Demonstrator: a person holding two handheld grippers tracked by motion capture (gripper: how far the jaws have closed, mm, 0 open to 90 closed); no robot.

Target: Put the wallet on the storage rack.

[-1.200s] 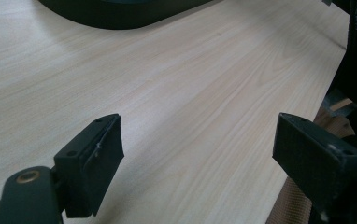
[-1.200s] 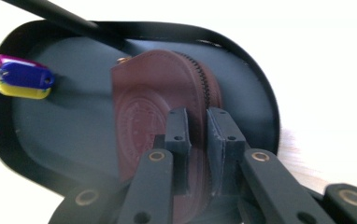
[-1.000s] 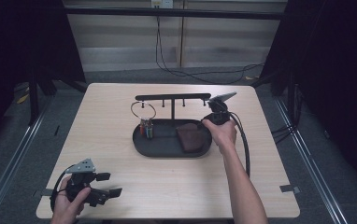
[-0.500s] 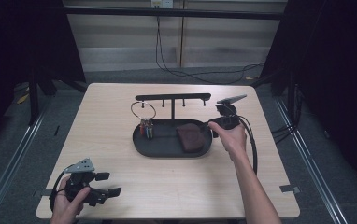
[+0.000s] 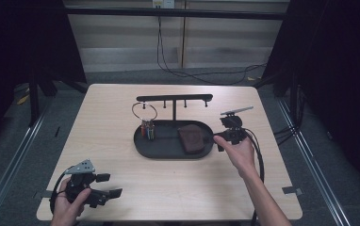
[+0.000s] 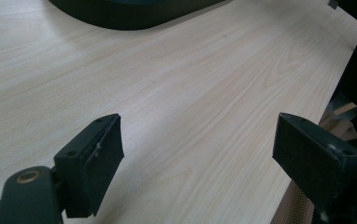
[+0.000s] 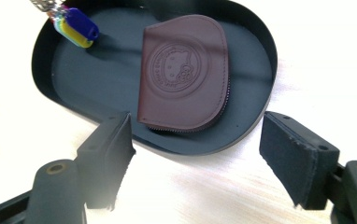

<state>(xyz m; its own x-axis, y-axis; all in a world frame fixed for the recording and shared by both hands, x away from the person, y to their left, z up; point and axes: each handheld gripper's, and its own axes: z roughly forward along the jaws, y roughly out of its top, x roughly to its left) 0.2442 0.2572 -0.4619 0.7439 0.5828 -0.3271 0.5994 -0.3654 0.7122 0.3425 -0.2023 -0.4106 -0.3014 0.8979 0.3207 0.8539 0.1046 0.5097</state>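
Desk (image 5: 121,117) of pale wood carries everything here. At its near left corner the left gripper (image 5: 114,193) rests in a hand, low over the wood, its jaws standing wide with nothing between them; the left gripper view shows only bare wood grain between the two black pads.

Toward the middle, a black oval tray (image 5: 145,148) sits with a T-shaped rack (image 5: 174,98) rising from its far side. A wire ring hangs from the left end of the rack, and a bunch of coloured key tags (image 5: 148,130) dangles from it down to the left part of the tray. In the right gripper view the tags (image 7: 76,28) lie at the far left of the tray (image 7: 260,42).

A dark brown wallet (image 5: 191,139) lies flat in the right half of the tray; the right gripper view shows the wallet (image 7: 186,70) closed, with a round embossed stamp on its face.

Just off the tray's right end, the right gripper (image 5: 217,137) is held in a hand above the desk. Its jaws have just been opening and now stand wide, with nothing pinched between them; the wallet lies just beyond the pads, untouched.
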